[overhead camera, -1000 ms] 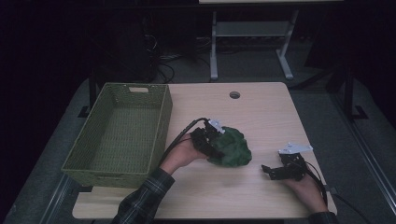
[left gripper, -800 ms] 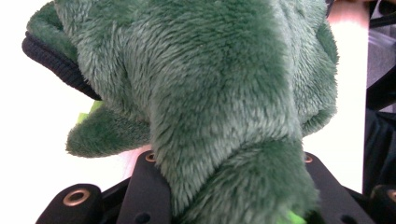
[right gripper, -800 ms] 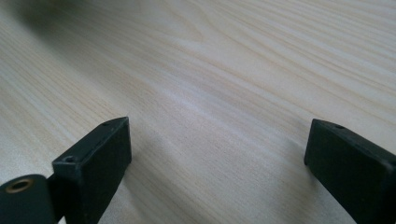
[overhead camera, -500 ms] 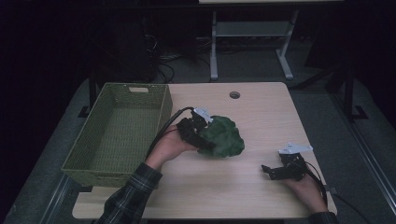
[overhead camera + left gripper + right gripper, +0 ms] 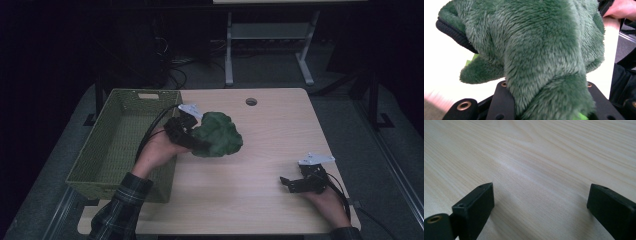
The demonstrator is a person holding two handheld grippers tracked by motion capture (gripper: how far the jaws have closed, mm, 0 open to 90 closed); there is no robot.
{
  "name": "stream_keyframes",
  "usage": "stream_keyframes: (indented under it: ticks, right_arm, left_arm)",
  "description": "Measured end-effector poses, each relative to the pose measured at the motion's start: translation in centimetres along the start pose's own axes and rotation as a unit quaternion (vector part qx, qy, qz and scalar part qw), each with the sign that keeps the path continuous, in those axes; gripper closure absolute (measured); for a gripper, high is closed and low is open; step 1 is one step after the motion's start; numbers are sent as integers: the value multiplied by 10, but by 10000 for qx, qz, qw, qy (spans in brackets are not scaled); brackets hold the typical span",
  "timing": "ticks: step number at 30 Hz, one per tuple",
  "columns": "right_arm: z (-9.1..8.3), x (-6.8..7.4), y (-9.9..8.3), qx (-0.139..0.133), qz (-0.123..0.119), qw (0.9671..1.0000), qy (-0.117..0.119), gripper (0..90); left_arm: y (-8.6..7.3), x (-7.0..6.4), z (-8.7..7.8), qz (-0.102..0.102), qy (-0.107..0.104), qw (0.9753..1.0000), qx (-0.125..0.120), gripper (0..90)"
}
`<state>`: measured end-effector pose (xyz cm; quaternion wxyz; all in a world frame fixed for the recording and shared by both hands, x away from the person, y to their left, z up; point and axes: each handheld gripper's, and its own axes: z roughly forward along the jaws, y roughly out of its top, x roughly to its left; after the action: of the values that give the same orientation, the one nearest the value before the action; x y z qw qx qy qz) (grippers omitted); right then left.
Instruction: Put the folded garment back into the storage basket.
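Observation:
A green plush toy point(image 5: 219, 134) hangs above the table, left of centre, close to the basket's right wall. My left gripper point(image 5: 196, 142) is shut on the toy's left side. In the left gripper view the plush toy point(image 5: 536, 55) fills the space between the jaws, its fur pinched at the bottom; a black knitted edge shows at its upper left. My right gripper point(image 5: 290, 183) rests low at the table's front right, open, with bare wood between its jaws. In the right gripper view the gripper point(image 5: 540, 202) has its jaws wide apart over the tabletop.
A green woven basket point(image 5: 95, 150) stands on the table's left side, with nothing visible inside. The wooden table point(image 5: 280, 130) has a round cable hole point(image 5: 251, 101) near its far edge. A metal stand point(image 5: 267, 35) and cables lie on the floor beyond.
My left gripper has lifted the plush toy and carried it left and away from me, toward the basket. The right gripper has stayed put.

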<state>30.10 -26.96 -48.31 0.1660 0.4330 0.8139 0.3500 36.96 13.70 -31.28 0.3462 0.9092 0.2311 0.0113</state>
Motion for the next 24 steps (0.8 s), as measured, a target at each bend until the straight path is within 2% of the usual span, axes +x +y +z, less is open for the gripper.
stream_keyframes:
  ticks: [7,14,20,24]
  right_arm:
    - [0,0,0,3,17,10000,-5,70]
    - [0,0,0,5,16,10000,-5,70]
    - [0,0,0,4,17,10000,-5,70]
    - [0,0,0,3,17,10000,-6,70]
  left_arm:
    - [-14,10,-22,-161,164,9997,-84,646]
    - [-31,21,-45,-364,393,9984,-191,644]
    - [-52,33,-67,-630,660,9953,-330,640]
    - [-68,41,-81,-821,889,9919,-376,640]
